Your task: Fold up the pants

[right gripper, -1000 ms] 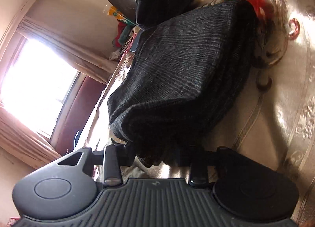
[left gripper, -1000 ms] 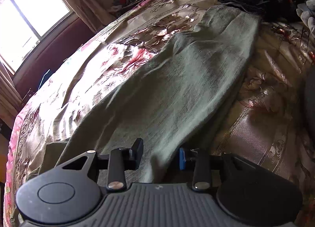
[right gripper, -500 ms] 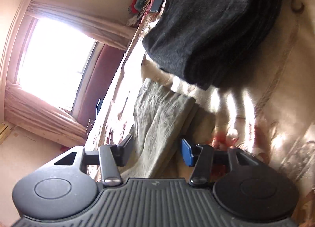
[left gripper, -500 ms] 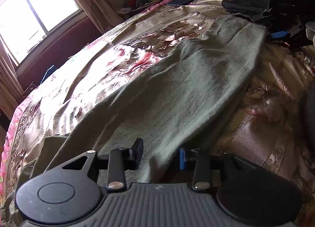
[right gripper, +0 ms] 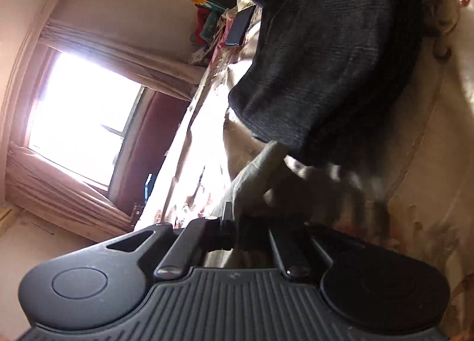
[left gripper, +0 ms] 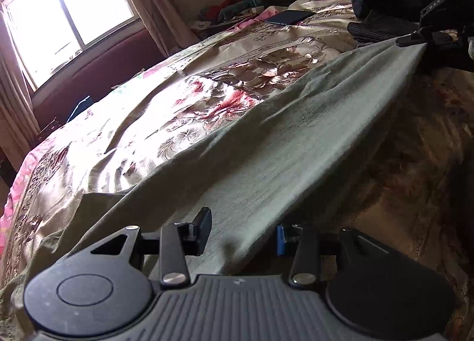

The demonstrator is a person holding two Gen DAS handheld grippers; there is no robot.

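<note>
In the left wrist view, the grey-green woven pants [left gripper: 296,133] are seen stretched lengthwise over a glossy floral satin bedspread [left gripper: 166,110], from the near bottom edge up to the far right. The left gripper [left gripper: 241,236] is held low over the near end of the pants; its jaws are opening, the cloth lies between them, and the pads are not seen pressing on it. At the far end, a corner of the pants is pinched by the right gripper [left gripper: 414,40]. A folded dark knitted garment [left gripper: 382,31] lies just beyond that corner, and a flat black phone [left gripper: 288,17] rests further back.

In the right wrist view, the right gripper [right gripper: 234,228] is seen clamped shut on a fold of the grey-green pants [right gripper: 254,181], which rises from between the fingers. The dark knitted garment [right gripper: 331,68] lies just beyond it on the bedspread [right gripper: 429,133].
</note>
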